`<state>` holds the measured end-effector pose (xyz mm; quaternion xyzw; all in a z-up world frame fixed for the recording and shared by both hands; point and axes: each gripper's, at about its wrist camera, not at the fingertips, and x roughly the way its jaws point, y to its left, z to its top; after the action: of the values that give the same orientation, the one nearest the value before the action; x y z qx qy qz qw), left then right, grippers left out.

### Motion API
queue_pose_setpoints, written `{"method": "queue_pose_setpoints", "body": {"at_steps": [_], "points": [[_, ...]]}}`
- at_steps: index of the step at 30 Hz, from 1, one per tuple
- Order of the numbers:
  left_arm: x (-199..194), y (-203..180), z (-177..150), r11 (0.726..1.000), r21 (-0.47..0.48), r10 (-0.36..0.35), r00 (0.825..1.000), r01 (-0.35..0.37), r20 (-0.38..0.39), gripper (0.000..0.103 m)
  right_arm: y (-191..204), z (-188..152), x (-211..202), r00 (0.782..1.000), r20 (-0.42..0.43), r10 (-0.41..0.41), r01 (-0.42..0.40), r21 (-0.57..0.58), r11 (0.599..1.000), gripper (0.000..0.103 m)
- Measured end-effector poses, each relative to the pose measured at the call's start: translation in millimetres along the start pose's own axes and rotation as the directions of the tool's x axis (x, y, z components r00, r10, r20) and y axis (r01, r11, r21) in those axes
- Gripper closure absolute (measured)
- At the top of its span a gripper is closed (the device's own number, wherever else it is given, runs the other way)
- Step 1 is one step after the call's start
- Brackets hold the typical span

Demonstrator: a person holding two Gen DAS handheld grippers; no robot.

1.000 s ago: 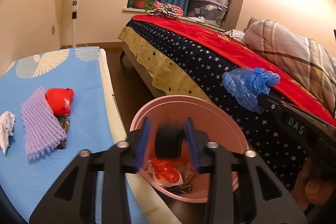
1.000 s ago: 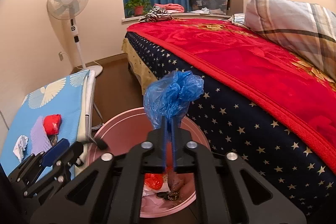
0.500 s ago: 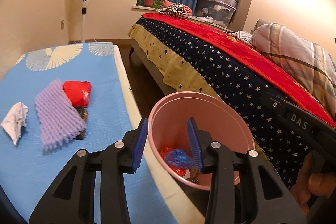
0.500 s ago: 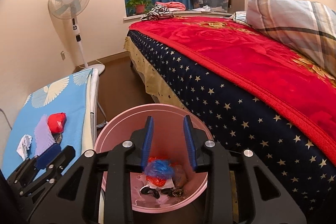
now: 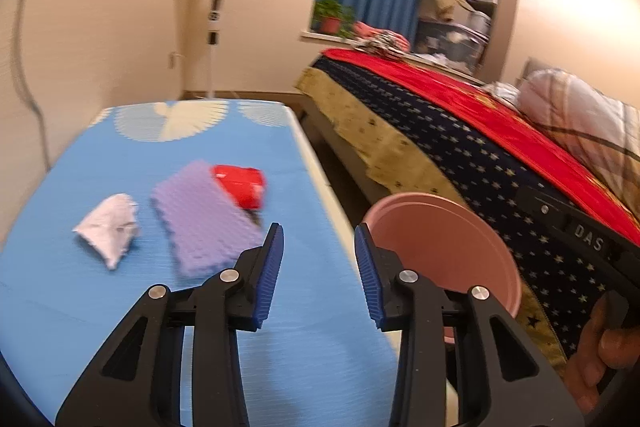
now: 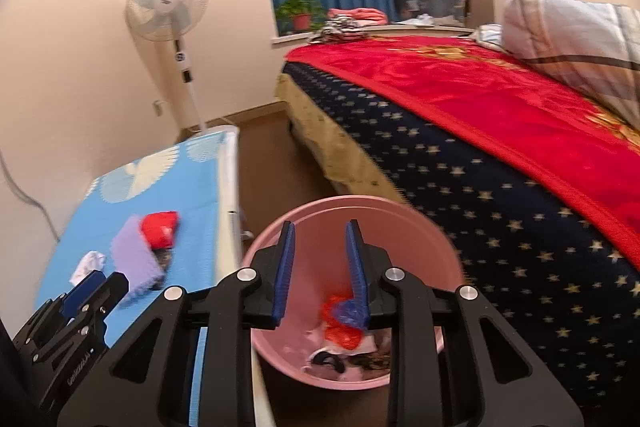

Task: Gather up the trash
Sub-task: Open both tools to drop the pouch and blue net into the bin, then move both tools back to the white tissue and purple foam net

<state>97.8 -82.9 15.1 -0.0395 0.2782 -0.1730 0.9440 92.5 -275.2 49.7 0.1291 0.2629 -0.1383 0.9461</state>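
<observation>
Closing right gripper (image 6: 320,267) fingers, nothing between; left gripper (image 5: 318,273) fingers apart, empty. Ahead-left of left fingers: white tissue wad (image 5: 109,229), light, soft; pinch its bulging middle

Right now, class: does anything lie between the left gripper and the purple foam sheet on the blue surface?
Nothing visible does. The left gripper is open and empty, and only bare blue surface separates it from the purple foam sheet.

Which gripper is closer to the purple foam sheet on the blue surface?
Left. The left gripper hangs over the blue surface, just beside the purple foam sheet. The right gripper, closing on nothing, hovers over the pink bin, off that surface.
</observation>
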Motion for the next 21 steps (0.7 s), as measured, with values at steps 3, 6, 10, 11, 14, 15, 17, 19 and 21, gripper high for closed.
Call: {"method": "queue_pose_setpoints", "body": {"at_steps": [3, 6, 10, 11, 14, 15, 17, 19, 21], "points": [[-5.8, 19.1, 1.8, 0.997, -0.037, 0.062, 0.998, -0.061, 0.025, 0.067, 12.9, -1.3, 4.9, 0.999, -0.003, 0.043, -0.043, -0.011, 0.999, 0.08], [-9.2, 37.3, 3.3, 0.989, -0.079, 0.129, 0.991, -0.125, 0.046, 0.067, 27.7, -1.7, 11.3, 0.995, -0.013, 0.095, -0.095, -0.017, 0.995, 0.081], [-12.6, 59.1, 2.3, 0.969, -0.139, 0.214, 0.975, -0.203, 0.066, 0.067, 51.3, -5.3, 20.2, 0.986, -0.031, 0.164, -0.165, -0.041, 0.985, 0.081], [-12.7, 63.0, 2.3, 0.965, -0.15, 0.226, 0.972, -0.214, 0.066, 0.067, 59.0, -6.9, 23.3, 0.982, -0.036, 0.184, -0.186, -0.05, 0.981, 0.081], [-9.7, 76.7, 1.0, 0.957, -0.179, 0.242, 0.969, -0.229, 0.052, 0.067, 76.2, -11.4, 33.3, 0.972, -0.056, 0.228, -0.232, -0.063, 0.971, 0.081], [-8.6, 79.0, -0.3, 0.955, -0.178, 0.25, 0.967, -0.238, 0.048, 0.067, 81.7, -13.2, 37.2, 0.968, -0.065, 0.241, -0.245, -0.065, 0.967, 0.081], [-5.7, 83.2, -1.2, 0.952, -0.177, 0.261, 0.964, -0.251, 0.041, 0.069, 91.3, -15.5, 44.0, 0.963, -0.078, 0.258, -0.263, -0.068, 0.962, 0.081], [-3.3, 89.0, -1.8, 0.948, -0.182, 0.271, 0.962, -0.261, 0.03, 0.072, 100.9, -18.4, 53.1, 0.956, -0.094, 0.28, -0.286, -0.07, 0.956, 0.081], [-1.4, 96.0, -2.7, 0.942, -0.194, 0.282, 0.959, -0.273, 0.023, 0.072, 109.6, -22.2, 62.1, 0.949, -0.109, 0.297, -0.306, -0.073, 0.949, 0.081]]}}
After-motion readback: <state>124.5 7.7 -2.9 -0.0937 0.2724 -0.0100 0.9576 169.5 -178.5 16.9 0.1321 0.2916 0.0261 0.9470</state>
